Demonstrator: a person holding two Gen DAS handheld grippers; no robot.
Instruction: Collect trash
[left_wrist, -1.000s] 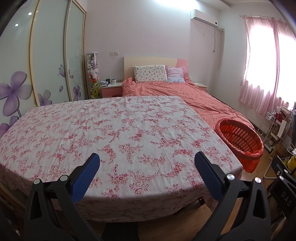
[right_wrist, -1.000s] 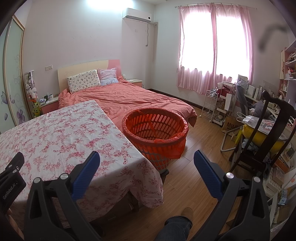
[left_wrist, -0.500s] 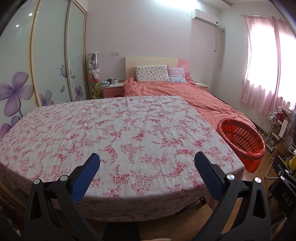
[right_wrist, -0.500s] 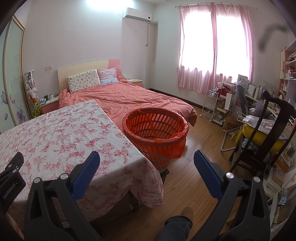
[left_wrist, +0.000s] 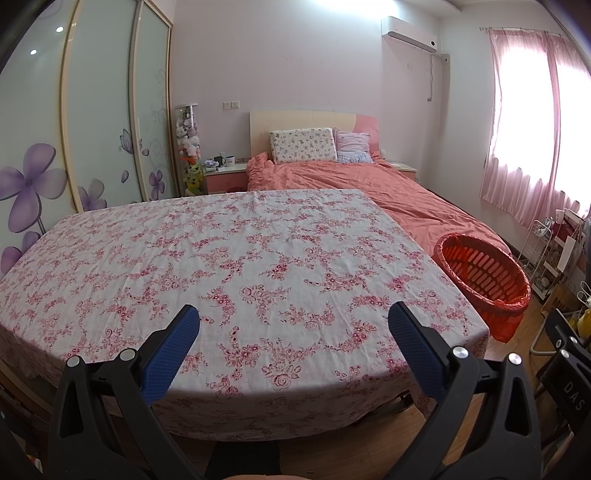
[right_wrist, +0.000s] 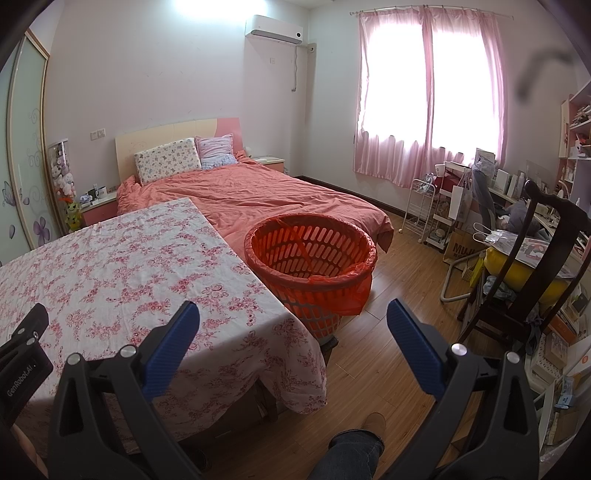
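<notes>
We hold the left gripper (left_wrist: 293, 323) low in the frame over the table (left_wrist: 258, 266), its ribbed blue pads (left_wrist: 173, 350) spread wide apart with nothing between them. The right gripper (right_wrist: 293, 321) gapes just as wide above the table's corner and the wood-plank floor (right_wrist: 388, 332). The round slotted orange basket (right_wrist: 312, 258), lined with what looks like a thin red plastic bag, stands at centre frame just beside the floral cloth, in front of the rumpled salmon bed (right_wrist: 258, 195)
</notes>
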